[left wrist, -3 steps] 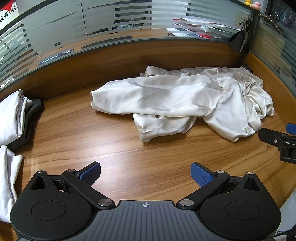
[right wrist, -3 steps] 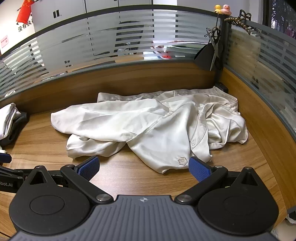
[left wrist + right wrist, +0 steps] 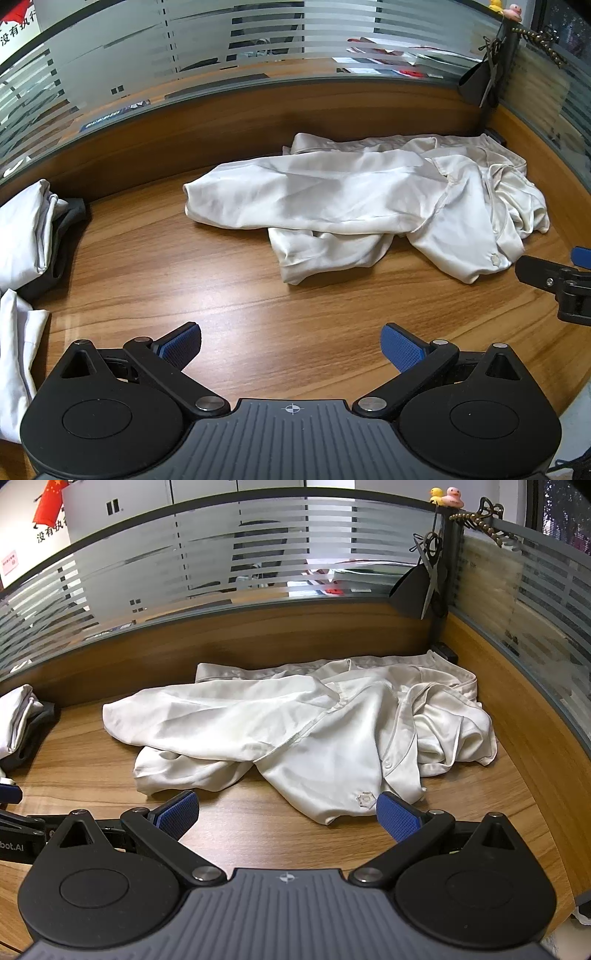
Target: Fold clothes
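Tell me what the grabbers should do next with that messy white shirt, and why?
Probably ease the right gripper forward to pinch the near hem of the crumpled white shirt. Its jaws are open, the hem lies just ahead, and the shirt needs spreading flat first.

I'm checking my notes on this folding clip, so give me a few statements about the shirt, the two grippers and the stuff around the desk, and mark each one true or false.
1. The cream shirt lies crumpled and unfolded on the wooden desk. True.
2. The right gripper is shut on the shirt's hem. False: its jaws stand wide open, and it holds nothing.
3. The left gripper is open over bare wood, short of the shirt. True.
4. A stack of folded clothes sits at the desk's left edge. True.
5. A pair of scissors lies on the shirt. False: it hangs at the partition corner.
6. Three toy ducks sit on the partition. False: two, one yellow and one pink.
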Available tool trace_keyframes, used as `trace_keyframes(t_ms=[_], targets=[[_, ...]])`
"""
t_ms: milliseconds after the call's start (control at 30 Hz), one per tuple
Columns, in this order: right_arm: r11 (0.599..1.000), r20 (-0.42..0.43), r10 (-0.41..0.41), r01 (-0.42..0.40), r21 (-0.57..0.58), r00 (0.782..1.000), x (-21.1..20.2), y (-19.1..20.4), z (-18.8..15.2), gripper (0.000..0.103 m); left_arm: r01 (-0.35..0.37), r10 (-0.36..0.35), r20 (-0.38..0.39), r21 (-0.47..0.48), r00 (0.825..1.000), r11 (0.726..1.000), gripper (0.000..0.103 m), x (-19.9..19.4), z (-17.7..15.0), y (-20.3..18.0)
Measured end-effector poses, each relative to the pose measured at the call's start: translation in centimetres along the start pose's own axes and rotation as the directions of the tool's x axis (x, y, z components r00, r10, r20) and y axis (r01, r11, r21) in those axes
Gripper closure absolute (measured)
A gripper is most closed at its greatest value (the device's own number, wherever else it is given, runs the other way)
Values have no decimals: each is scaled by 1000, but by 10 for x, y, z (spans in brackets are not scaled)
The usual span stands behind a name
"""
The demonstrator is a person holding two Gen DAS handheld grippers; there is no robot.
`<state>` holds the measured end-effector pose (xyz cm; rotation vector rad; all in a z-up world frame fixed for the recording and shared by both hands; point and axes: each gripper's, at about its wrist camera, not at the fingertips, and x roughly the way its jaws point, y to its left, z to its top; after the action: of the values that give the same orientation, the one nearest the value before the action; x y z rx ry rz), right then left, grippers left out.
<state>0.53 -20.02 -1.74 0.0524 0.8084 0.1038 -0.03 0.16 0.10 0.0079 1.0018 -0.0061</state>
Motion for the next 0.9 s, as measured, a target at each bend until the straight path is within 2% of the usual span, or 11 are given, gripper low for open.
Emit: trace_keyframes(t_ms=[467,900], targets=[[1000,9,-16,16,14,1000,-2,-3,-1,0,9,-9,-19,-5,1000,1000,0,3,-1,-2],[1000,3,-22,22,19,1000,-5,-4,-3,0,-14,14,18,19,1000,1000,0,-6,0,-6]])
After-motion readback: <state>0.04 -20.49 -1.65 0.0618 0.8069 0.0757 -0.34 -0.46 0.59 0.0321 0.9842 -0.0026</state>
